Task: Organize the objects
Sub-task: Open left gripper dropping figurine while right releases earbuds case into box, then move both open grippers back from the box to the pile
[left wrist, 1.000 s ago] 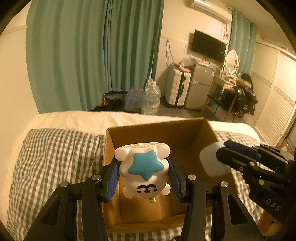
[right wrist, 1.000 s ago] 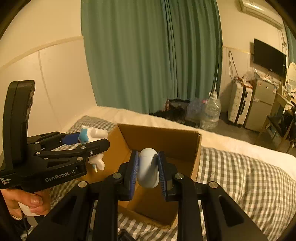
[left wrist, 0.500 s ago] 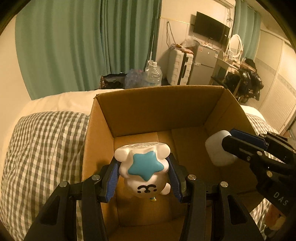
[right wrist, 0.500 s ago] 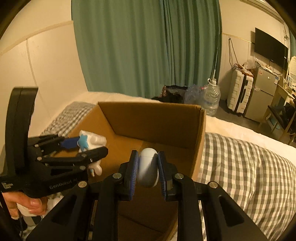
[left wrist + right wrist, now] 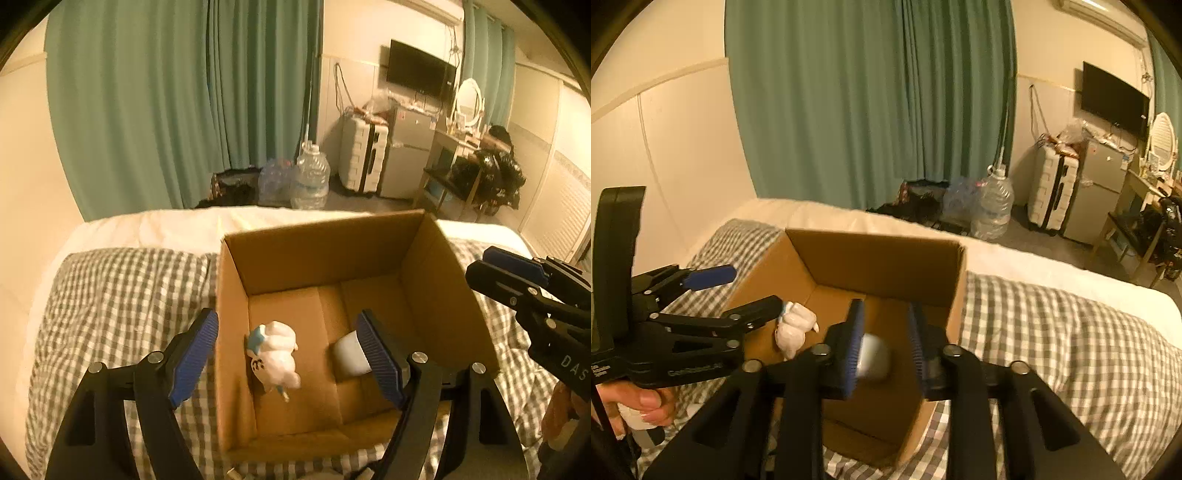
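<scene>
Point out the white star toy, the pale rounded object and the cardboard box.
white star toy (image 5: 275,356): left wrist view, on its body.
pale rounded object (image 5: 349,356): left wrist view, on its side.
cardboard box (image 5: 325,254): left wrist view, far wall.

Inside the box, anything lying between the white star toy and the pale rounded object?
No. Only bare cardboard box floor separates the white star toy from the pale rounded object, seen in the left wrist view.

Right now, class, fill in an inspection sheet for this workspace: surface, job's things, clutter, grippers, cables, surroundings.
Surface: checked blanket on a bed, a cardboard box on it.
Job's things: white toy and pale capsule lie on the box floor, apart.
Clutter: nothing seen on the blanket.
Grippers: left gripper opening, nothing between its pads; right gripper opening, the blurred capsule between the pads.
Cables: wires on the far wall.
Surroundings: green curtain, water jug, suitcase, TV.
</scene>
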Motion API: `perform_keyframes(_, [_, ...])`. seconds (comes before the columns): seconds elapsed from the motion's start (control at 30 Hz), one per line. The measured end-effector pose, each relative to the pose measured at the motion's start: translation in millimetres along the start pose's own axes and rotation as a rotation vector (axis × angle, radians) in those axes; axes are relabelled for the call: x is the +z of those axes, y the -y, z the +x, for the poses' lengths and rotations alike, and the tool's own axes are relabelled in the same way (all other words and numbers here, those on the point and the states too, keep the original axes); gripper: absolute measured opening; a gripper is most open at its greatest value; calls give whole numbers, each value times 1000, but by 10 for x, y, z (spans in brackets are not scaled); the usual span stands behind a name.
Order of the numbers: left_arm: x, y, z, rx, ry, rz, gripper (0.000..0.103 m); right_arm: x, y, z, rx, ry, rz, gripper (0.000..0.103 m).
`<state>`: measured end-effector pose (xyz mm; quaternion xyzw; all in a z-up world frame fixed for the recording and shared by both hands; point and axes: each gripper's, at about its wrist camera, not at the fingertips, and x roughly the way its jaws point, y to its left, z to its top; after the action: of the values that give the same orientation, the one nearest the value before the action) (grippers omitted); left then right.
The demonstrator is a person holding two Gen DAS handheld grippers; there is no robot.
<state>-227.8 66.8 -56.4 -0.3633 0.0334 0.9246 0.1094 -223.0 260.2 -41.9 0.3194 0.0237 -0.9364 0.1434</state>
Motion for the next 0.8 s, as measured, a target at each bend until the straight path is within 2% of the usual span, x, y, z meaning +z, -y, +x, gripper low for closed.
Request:
perform_keyframes(0.13, [73, -37, -290, 4, 38, -2, 86, 85, -32, -251, -7, 39, 8, 45])
perform_keyframes(0.23, [104, -66, -539, -2, 74, -13, 93, 115, -70, -453, -4, 75, 21, 71])
perform_keyframes(0.27, [108, -73, -631, -3, 86, -14, 94, 122, -83, -520, -2, 86, 23, 83])
perform_keyframes(0.3, [104, -81, -696, -3, 94, -15, 96, 122, -96, -584, 0, 95, 20, 86])
perform_keyframes(0.37, [111, -92, -860, -8, 118, -8, 98, 111, -129, -718, -8, 107, 10, 87])
perform_keyframes(0.57, [46, -134, -1217, 3, 143, -7, 100, 49, -216, -1131, -29, 177, 14, 100])
perform_keyframes(0.8, [-20, -175, -1566, 14, 185, -14, 100, -36, -290, -1398, -1, 180, 37, 100])
